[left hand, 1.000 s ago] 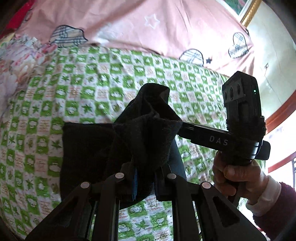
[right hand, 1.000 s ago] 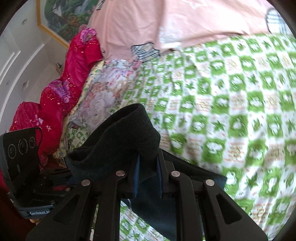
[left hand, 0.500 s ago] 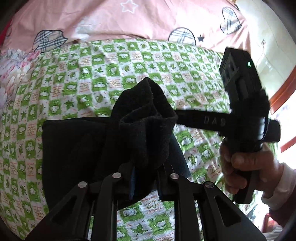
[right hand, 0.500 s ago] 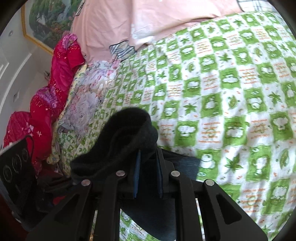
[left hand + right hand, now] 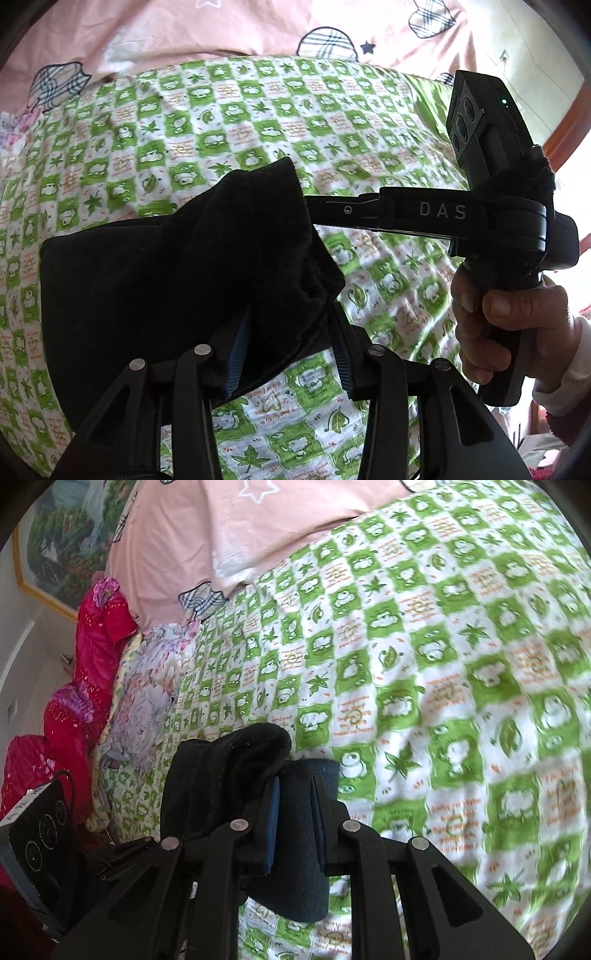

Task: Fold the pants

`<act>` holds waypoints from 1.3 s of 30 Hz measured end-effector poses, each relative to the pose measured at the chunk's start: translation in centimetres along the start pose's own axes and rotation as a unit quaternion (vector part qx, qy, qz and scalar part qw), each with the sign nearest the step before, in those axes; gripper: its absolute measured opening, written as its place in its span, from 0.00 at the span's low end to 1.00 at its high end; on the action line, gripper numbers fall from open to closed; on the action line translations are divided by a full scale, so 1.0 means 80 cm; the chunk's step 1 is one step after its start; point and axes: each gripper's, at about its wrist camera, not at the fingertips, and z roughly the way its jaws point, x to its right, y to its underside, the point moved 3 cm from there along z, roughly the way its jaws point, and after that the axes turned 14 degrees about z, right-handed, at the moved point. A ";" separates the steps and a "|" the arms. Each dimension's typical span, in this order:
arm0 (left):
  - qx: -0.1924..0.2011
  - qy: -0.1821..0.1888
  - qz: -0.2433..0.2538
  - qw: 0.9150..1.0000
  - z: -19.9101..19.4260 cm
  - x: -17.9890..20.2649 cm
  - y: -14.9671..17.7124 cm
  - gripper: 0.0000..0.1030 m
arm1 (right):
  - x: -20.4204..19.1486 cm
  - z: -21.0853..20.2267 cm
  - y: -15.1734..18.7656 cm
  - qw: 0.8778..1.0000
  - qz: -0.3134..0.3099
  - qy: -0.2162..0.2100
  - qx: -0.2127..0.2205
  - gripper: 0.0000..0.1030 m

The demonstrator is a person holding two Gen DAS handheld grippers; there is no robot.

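Observation:
The black pants point(image 5: 147, 273) lie folded on the green checked bedsheet point(image 5: 229, 122), one end bunched up between my grippers. My left gripper point(image 5: 288, 350) has its jaws parted, with the bunched fabric loosely between them. My right gripper point(image 5: 293, 819) also has its jaws parted, with the pants' dark cloth point(image 5: 236, 768) lying between and beside them. In the left wrist view the right gripper's body point(image 5: 491, 206) reaches in from the right, held by a hand point(image 5: 509, 325).
A pink quilt point(image 5: 229, 29) with plaid patches lies at the bed's far side. Red bedding point(image 5: 74, 686) and a floral pillow point(image 5: 144, 709) sit at the left in the right wrist view. A framed painting point(image 5: 62, 542) hangs on the wall.
Both grippers' jaws have spread apart from their earlier tight pinch on the pants. Both have lowered toward the bed, and the bunched fabric has sagged lower.

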 end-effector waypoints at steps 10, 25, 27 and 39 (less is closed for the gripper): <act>0.010 0.031 -0.003 0.999 -0.025 -0.006 0.010 0.47 | 0.006 -0.021 0.009 0.999 0.031 0.020 0.029 0.46; 0.037 -0.005 -0.107 0.994 -0.096 -0.107 0.042 0.67 | -0.085 -0.038 0.026 0.990 -0.046 0.094 0.099 0.61; 0.034 -0.020 -0.130 0.991 -0.098 -0.133 0.047 0.67 | -0.092 -0.029 0.033 0.986 -0.060 0.121 0.100 0.62; 0.003 -0.037 -0.196 0.980 -0.068 -0.219 0.055 0.73 | -0.084 0.001 0.048 0.983 -0.033 0.161 0.077 0.62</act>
